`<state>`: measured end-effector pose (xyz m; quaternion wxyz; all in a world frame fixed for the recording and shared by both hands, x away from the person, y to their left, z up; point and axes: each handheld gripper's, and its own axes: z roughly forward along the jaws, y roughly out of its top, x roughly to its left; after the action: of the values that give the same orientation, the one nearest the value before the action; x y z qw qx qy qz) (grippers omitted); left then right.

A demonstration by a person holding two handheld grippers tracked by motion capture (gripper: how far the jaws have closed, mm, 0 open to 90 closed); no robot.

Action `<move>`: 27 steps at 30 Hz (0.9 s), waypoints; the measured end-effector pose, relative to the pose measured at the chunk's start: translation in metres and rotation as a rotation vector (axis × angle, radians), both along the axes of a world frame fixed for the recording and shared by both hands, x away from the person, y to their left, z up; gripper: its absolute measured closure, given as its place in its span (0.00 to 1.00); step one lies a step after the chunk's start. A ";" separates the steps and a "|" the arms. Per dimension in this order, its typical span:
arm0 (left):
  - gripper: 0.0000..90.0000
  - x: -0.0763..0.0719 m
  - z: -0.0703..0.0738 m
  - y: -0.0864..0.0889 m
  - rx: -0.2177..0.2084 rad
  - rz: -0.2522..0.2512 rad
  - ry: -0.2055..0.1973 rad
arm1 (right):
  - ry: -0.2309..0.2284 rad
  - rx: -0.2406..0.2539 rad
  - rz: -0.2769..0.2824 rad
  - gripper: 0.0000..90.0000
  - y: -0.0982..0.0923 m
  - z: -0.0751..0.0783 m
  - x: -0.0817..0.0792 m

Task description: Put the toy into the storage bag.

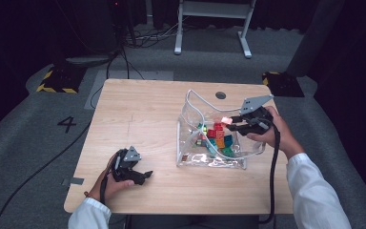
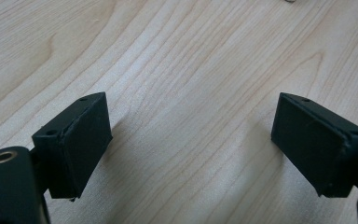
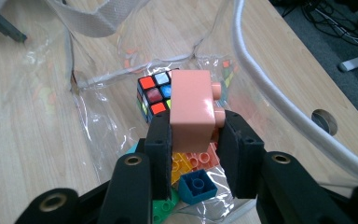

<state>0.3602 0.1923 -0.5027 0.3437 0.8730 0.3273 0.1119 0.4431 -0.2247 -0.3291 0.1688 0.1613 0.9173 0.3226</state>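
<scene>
A clear plastic bag (image 1: 187, 143) with a white rim stands open on the wooden table, holding several coloured toy bricks (image 1: 218, 138) and a small puzzle cube (image 3: 153, 93). My right gripper (image 1: 232, 123) hovers over the bag's mouth, shut on a pink brick (image 3: 192, 105) that stands up between its pads; the pink brick (image 1: 226, 119) sits just above the pile. Below it in the right gripper view lie a blue brick (image 3: 196, 186), orange bricks and a green one. My left gripper (image 1: 145, 175) rests near the table's front left, open over bare wood, its fingers (image 2: 77, 140) wide apart.
The table (image 1: 143, 109) has a round cable hole (image 1: 220, 95) behind the bag. Beyond the far edge stand a white desk frame (image 1: 213, 19), floor cables and yellow-black marked plates. A cable trails from the right gripper over the table's front edge.
</scene>
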 end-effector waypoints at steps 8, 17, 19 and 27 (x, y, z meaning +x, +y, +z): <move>0.13 0.000 0.000 0.000 0.001 0.000 0.000 | 0.019 -0.067 0.037 0.74 0.019 -0.004 0.009; 0.13 0.000 0.000 0.000 0.000 0.000 0.000 | 0.033 -0.102 0.064 0.74 0.032 -0.011 0.019; 0.13 0.000 0.000 0.000 0.000 0.000 0.001 | 0.039 -0.115 0.051 0.74 0.035 -0.013 0.021; 0.13 0.000 0.000 0.000 0.000 0.000 0.001 | 0.074 -0.203 0.064 0.74 0.042 -0.024 0.026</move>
<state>0.3602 0.1923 -0.5028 0.3434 0.8732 0.3274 0.1115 0.4688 -0.1829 -0.3529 0.1398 0.1256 0.9556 0.2270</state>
